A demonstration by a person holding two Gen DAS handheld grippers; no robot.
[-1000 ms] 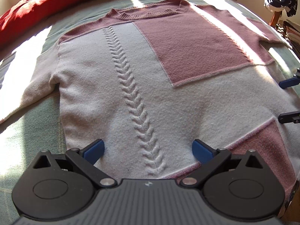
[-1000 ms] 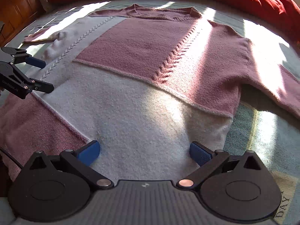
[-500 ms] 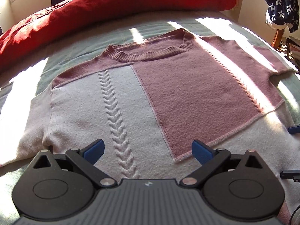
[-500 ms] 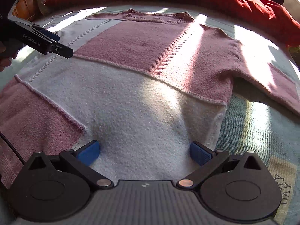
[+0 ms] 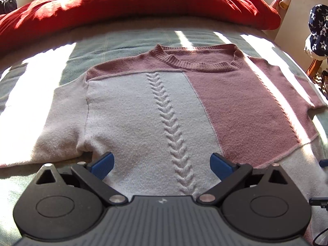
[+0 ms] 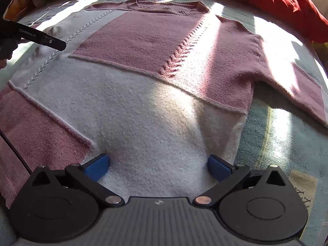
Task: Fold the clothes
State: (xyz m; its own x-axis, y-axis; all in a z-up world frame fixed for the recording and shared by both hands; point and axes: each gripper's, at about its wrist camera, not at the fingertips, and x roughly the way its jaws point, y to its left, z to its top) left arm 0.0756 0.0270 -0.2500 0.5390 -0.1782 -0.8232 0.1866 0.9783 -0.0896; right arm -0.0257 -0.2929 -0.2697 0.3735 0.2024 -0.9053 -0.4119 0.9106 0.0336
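A pink and white knit sweater (image 5: 164, 110) lies spread flat, front up, on the bed, collar (image 5: 196, 61) at the far end and both sleeves out to the sides. My left gripper (image 5: 162, 165) hovers open over the white cable-knit panel near the left armpit, nothing between its blue pads. The sweater (image 6: 143, 102) fills the right wrist view too. My right gripper (image 6: 157, 167) stands open above the white lower part near the hem, empty. The left gripper (image 6: 41, 39) shows as a black finger at the upper left of the right wrist view.
A red duvet (image 5: 143, 4) is bunched along the far side of the bed. The pale green bedsheet (image 6: 276, 143) shows around the sweater. A dark star-patterned cloth (image 5: 318, 26) hangs over a chair at the right. Strong sun stripes cross everything.
My left gripper has travelled from the hem up towards the chest and left armpit, still open. The right gripper has stayed over the lower white part, shifting only slightly.
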